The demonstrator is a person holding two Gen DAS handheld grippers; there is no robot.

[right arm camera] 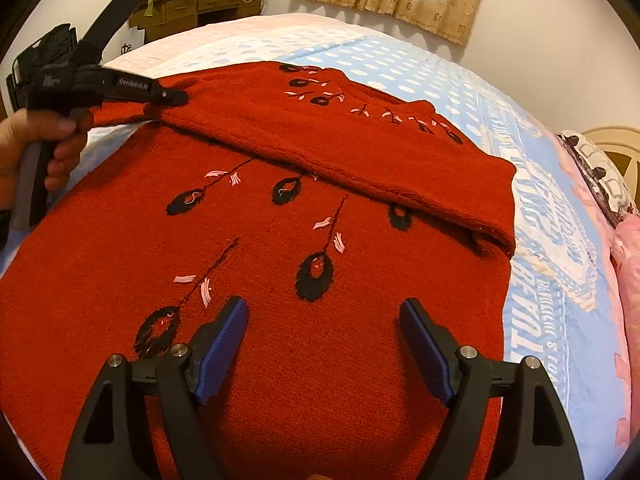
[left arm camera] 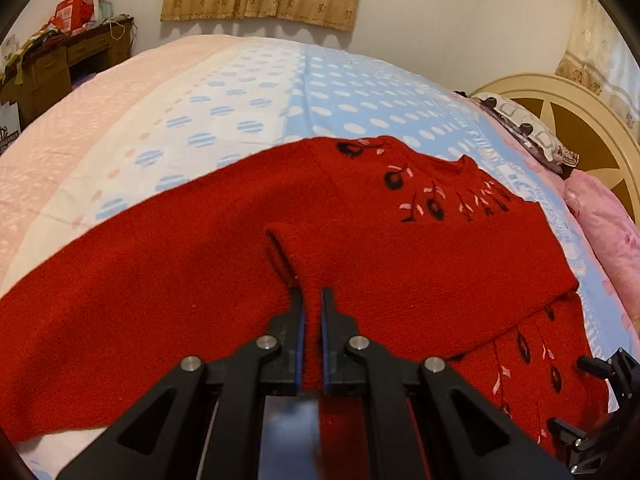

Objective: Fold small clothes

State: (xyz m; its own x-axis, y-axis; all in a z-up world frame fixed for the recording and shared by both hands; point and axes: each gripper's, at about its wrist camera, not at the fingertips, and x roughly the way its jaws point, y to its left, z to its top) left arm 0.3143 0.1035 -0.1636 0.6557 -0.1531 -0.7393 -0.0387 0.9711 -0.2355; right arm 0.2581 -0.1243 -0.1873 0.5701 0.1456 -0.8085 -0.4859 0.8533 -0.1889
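Observation:
A red knitted sweater with black and pink motifs lies spread on the bed. In the left wrist view my left gripper is shut on a raised fold of a red sleeve, with the cloth pinched between the blue pads. The right wrist view shows that gripper at the far left edge of the sweater, where one part of the sweater lies folded across the chest. My right gripper hangs open just above the sweater's lower body, with nothing between its fingers.
The bed sheet is blue and white with dots, pink at its far side. A cream headboard and pink pillow lie to the right. A cluttered wooden desk stands beyond the bed. A person's hand holds the left gripper's handle.

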